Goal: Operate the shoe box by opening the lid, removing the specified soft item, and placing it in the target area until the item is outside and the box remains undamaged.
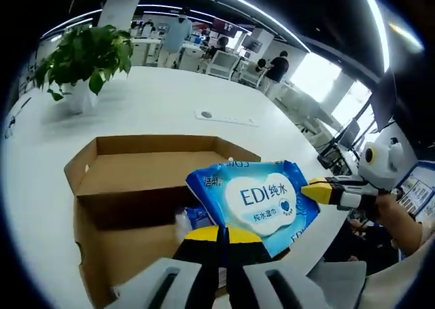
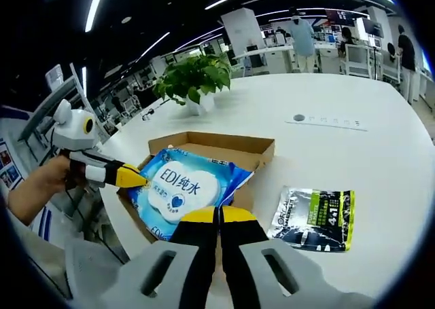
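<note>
one shoe box [image 1: 136, 187], one wipes pack [image 1: 262, 202], one dark pouch [image 2: 314, 217], one potted plant [image 2: 196, 81], two tongs [image 1: 219, 238] [image 2: 219, 217].

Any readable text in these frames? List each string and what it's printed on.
"EDI纯水": large print on the white oval of the blue wipes pack, readable in both views.
Smaller characters under it, beside the heart mark: too small to read.
Characters at the pack's top left corner: blurred.
Dark and green packet on the white table: print is there, unreadable.
Cardboard box: no text seen.

Glossy plastic wipes pack [image 1: 262, 200], matt cardboard box [image 1: 129, 180]
</note>
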